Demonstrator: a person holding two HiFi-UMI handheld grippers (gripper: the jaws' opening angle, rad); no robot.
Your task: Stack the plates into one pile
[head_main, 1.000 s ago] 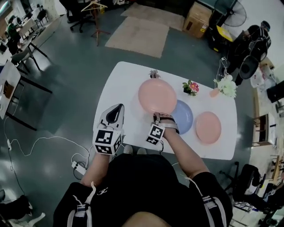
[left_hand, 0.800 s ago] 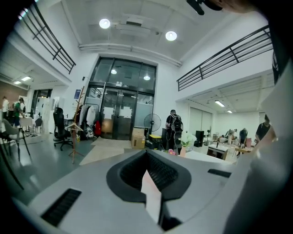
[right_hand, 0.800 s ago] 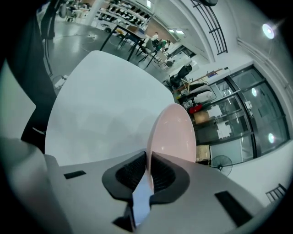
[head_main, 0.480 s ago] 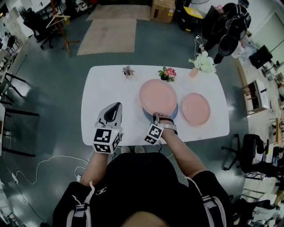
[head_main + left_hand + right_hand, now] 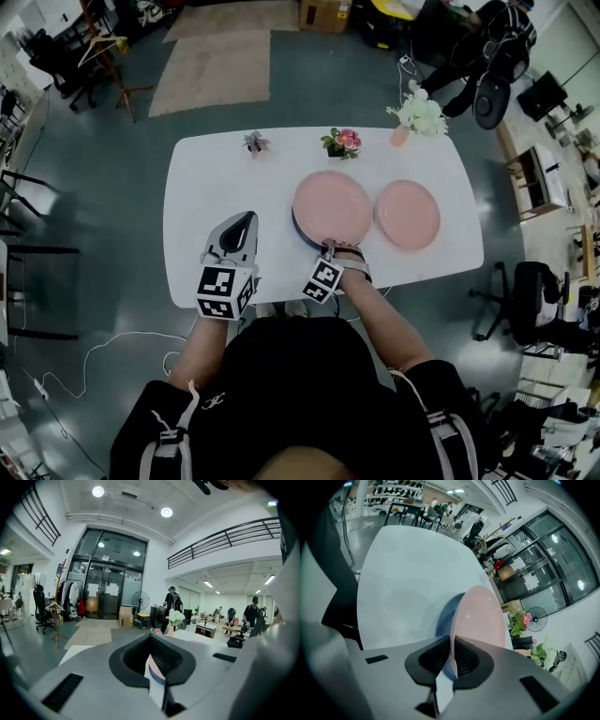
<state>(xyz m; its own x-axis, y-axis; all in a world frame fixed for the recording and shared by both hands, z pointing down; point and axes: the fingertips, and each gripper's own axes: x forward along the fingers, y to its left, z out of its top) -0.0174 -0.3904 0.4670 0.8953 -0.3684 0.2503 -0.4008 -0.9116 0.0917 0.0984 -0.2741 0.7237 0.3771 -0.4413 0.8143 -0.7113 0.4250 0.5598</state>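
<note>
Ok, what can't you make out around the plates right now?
Blue plate: both head and right gripper views show only a sliver; the large pink plate in the right tongs covers it.
Contact between those two plates: unclear in every view.
Small pink plate: right gripper view does not show it.
Table: left gripper view, mostly blocked by the left tongs.

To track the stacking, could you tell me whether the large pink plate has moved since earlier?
Yes: the large pink plate shifted toward the small pink plate, now over the blue plate.
</note>
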